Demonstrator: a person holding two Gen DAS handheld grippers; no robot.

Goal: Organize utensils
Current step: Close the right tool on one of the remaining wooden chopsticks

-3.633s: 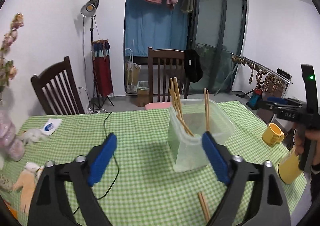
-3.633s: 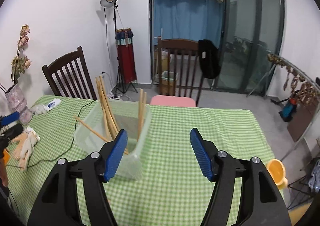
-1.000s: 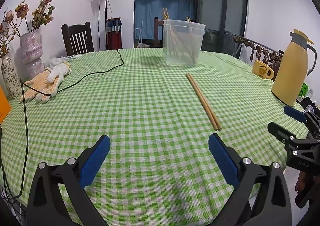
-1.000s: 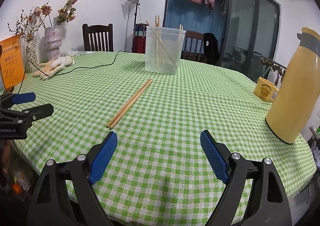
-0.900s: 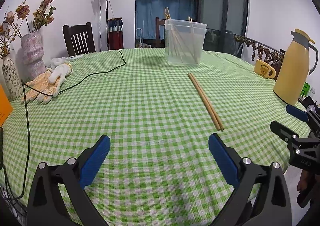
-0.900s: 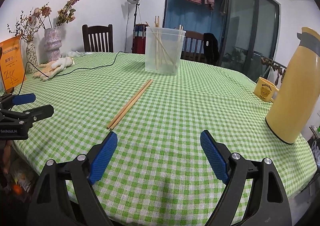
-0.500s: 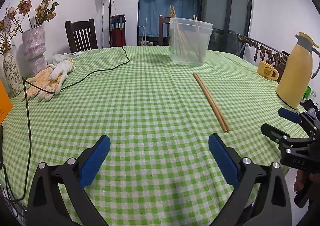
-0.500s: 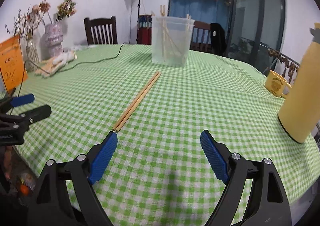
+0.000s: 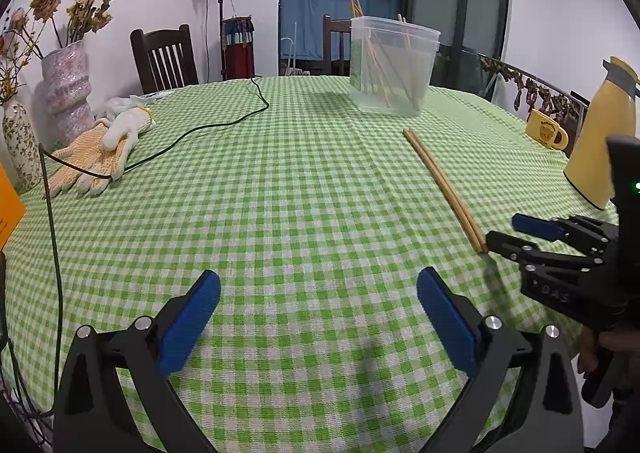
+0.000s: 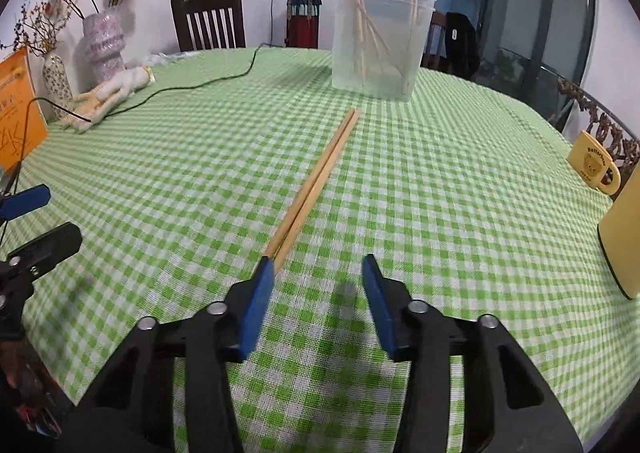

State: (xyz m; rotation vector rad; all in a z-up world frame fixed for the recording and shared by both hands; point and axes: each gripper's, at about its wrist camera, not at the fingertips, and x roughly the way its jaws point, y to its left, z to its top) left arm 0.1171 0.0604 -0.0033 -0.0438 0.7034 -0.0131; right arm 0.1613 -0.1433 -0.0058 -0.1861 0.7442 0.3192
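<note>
We are narrowing our right tool (image 10: 318,273), still empty, at the near end of the chopsticks (image 10: 316,181) lying on the table (image 10: 440,193), while our left tool (image 9: 318,317) is hanging wide open, empty.

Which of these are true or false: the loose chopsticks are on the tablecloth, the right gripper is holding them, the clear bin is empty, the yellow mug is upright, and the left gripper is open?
1. A pair of chopsticks lies flat on the checked tablecloth. True.
2. The right gripper grips the pair. False: its jaws have just been closing, but nothing is between them; the near ends of the pair lie just ahead of its left pad.
3. The clear bin is empty. False: several chopsticks stand in it.
4. The yellow mug stands upright. True.
5. The left gripper is open. True.
</note>
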